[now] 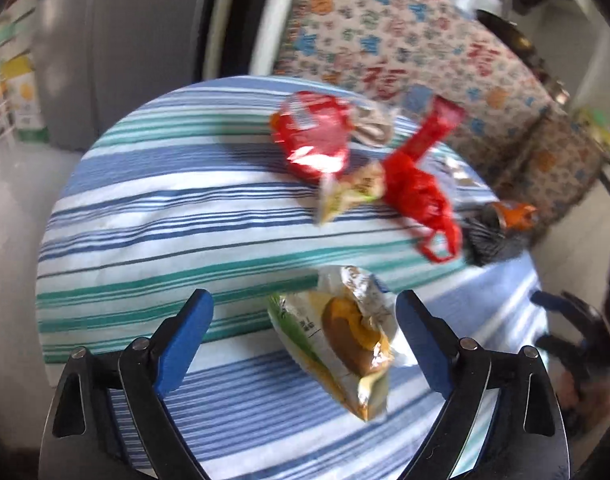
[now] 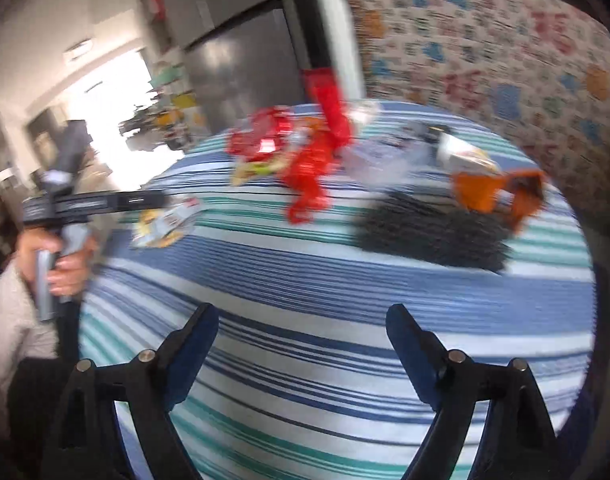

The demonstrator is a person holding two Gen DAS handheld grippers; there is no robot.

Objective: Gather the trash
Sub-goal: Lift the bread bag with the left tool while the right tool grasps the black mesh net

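Left wrist view: left tongs (image 1: 305,320) spread wide, snack wrapper (image 1: 341,336) lies loose between pads on tabletop (image 1: 145,216), not gripped. Risk: crinkly foil slips out if closing off-centre. Right tongs (image 2: 301,332) released, empty; red wrapper pile (image 2: 305,160) far ahead.

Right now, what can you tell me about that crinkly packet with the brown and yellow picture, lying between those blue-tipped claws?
The snack packet is a crumpled, shiny plastic wrapper, mostly white with a green edge and a brown and orange-yellow picture on its front. It lies slanted on the striped tablecloth, nearer this edge than the red wrappers. It sits between the open blue fingers of the left gripper, which do not touch it. Its small print is too blurred to read.
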